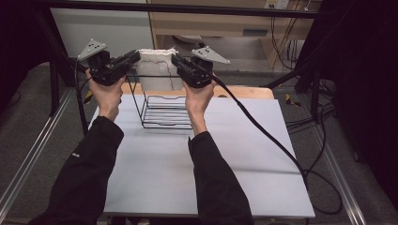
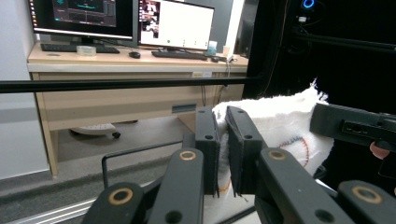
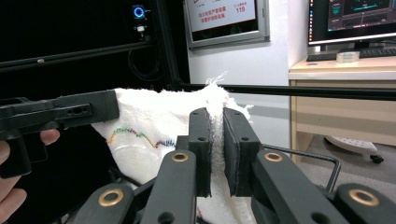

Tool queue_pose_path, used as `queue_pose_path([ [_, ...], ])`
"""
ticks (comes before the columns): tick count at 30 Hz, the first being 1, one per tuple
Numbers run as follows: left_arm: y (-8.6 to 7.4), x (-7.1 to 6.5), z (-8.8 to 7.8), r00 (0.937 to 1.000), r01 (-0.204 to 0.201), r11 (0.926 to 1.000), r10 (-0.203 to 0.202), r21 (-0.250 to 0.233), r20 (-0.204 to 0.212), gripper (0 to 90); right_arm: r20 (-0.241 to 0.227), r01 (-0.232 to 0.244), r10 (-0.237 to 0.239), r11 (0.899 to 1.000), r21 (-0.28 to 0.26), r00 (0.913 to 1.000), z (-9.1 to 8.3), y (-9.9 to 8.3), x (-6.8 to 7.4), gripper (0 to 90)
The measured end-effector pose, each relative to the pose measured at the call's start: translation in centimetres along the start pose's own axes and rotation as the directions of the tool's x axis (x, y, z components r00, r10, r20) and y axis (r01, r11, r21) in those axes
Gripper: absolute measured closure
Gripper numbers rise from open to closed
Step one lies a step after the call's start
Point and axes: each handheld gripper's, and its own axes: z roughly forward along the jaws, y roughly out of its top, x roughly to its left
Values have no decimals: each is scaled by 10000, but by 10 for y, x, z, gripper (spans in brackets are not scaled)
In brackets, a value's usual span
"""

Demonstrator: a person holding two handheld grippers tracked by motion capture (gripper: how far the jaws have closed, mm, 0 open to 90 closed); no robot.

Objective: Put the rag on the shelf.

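A white cloth with a thin coloured stitched line hangs spread between my two grippers, above the far side of a black wire rack. My left gripper is shut on the cloth's top left corner, and its jaws pinch the cloth's edge. My right gripper is shut on the top right corner, with the cloth pressed between its jaws. Each gripper view also takes in the other gripper, farther off.
The rack stands at the far middle of a white table. A black cable trails from the right gripper across the table's right side to the floor. A black frame bar crosses overhead, and a wooden desk with monitors stands behind.
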Motion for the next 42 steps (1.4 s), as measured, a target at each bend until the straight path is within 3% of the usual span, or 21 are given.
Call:
queue_pose_path([
  [12, -13, -7, -16, 9991, -116, 9999, 112, 100, 409, 826, -391, 316, -311, 9994, 111, 9987, -17, -11, 4, 822],
  [27, -31, -13, -29, 9973, -467, 9967, 427, 668, 604, 792, -694, 761, -717, 9950, 643, 9950, -27, -26, 7, 821],
  [31, -27, -13, -32, 9972, -399, 9959, 345, 811, 667, 738, -703, 854, -805, 9939, 699, 9943, -28, -27, 7, 821],
  [36, -12, -12, -41, 9974, -230, 9984, 194, 510, 689, 709, -683, 949, -901, 9930, 708, 9936, -29, -28, 8, 822],
  [42, -4, -10, -29, 9992, 137, 9935, -178, 1134, 349, 817, -673, 1009, -960, 9922, 737, 9931, -29, -31, 9, 820],
])
